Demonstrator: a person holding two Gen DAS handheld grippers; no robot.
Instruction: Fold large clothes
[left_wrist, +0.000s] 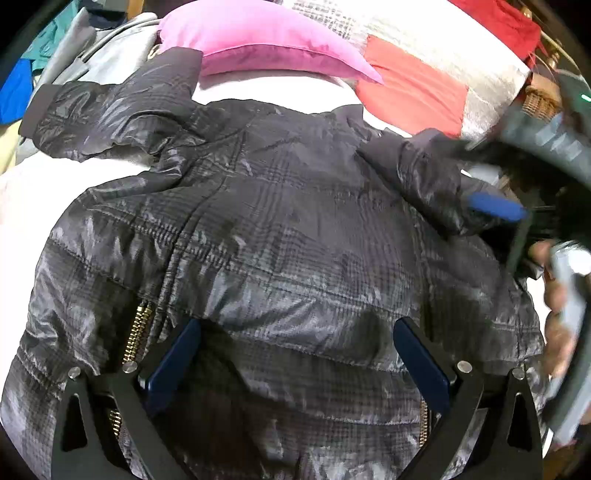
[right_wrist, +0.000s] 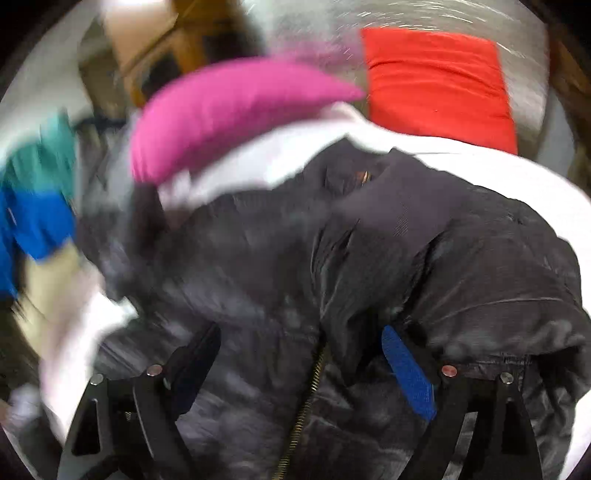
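Left claw (left_wrist: 295, 354) open, right claw (right_wrist: 299, 373) open — jacket (left_wrist: 258, 229) on white bed (left_wrist: 22, 206), pink pillow (left_wrist: 258, 33) behind.

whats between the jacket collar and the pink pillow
In the left wrist view only bare white sheet lies between the jacket collar and the pink pillow. The blurred right wrist view shows the same white strip.

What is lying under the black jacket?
A white sheet shows around the black jacket, so the jacket lies on it. Whatever is directly beneath the jacket's body is covered.
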